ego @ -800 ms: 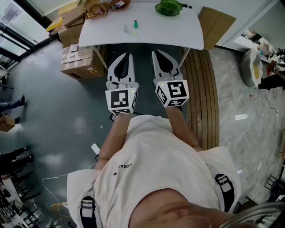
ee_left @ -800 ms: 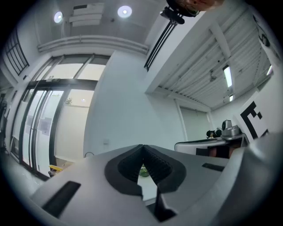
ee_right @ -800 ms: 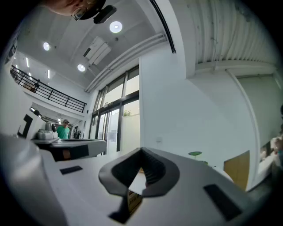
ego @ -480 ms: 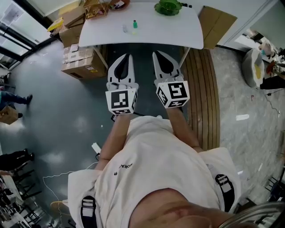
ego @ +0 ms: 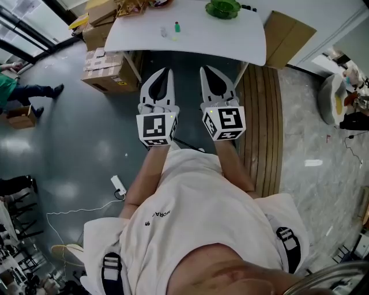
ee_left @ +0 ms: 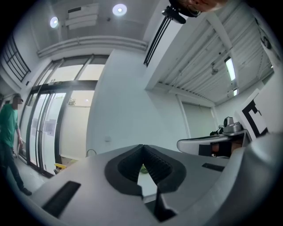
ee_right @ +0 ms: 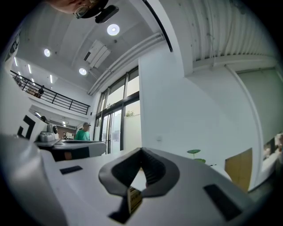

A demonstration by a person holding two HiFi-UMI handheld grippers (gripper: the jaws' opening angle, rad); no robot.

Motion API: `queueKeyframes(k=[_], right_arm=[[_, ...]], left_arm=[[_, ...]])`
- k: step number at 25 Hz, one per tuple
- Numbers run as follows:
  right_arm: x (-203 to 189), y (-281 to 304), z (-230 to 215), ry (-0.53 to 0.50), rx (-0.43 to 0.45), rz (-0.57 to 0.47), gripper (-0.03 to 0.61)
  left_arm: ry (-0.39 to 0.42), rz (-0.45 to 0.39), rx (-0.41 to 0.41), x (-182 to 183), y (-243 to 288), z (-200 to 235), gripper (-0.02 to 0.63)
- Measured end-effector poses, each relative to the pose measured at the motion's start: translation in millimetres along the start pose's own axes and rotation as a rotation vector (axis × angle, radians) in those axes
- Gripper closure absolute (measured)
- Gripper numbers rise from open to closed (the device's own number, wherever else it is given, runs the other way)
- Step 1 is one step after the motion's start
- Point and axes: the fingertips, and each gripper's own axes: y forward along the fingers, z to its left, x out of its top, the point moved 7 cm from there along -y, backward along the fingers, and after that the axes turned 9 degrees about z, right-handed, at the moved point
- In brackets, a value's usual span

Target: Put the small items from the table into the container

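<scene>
1. The person stands a little back from the white tabletop (ego: 190, 40), holding both tools out level in front of the chest. Neither reaches the near edge.
2. The left tool (ego: 168, 70) is clenched. In the left gripper view its two ribbed jaws meet at the tip (ee_left: 142, 145) and nothing is caught between them.
3. The right tool (ego: 202, 68) is clenched too. In the right gripper view its jaws come together at the tip (ee_right: 141, 150) and hold nothing.
4. The two tools sit side by side, near each other but apart, each with its marker cube towards the person.
5. The small items lie on the tabletop, left of its middle. A small green bottle (ego: 177, 27) stands upright, with a pale small item (ego: 164, 33) just beside it on the left. What the pale one is I cannot tell.
6. The green container (ego: 223, 8) sits at the far edge of the tabletop, well apart from the two small items and to their right.
7. Cardboard boxes (ego: 105, 72) are stacked on the floor (ego: 75, 144) by the left end of the tabletop.
8. A wooden slatted platform (ego: 259, 115) runs along the floor to the right of the tools.
9. A power strip (ego: 119, 185) lies on the floor to the person's left.
</scene>
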Motion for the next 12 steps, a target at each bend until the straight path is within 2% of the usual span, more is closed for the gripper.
queueKeyframes(k=[7, 12], right_arm=[[-9.2, 0.9, -11.5, 0.019, 0.009, 0.008, 0.574], [-15.0, 32.0, -18.7, 0.026, 0.008, 0.014, 0.574]], left_arm=[[0.010, 0.023, 0.005, -10.0, 5.5, -9.0, 0.611], [0.013, 0.029, -0.003, -19.5, 30.9, 7.4, 0.610]])
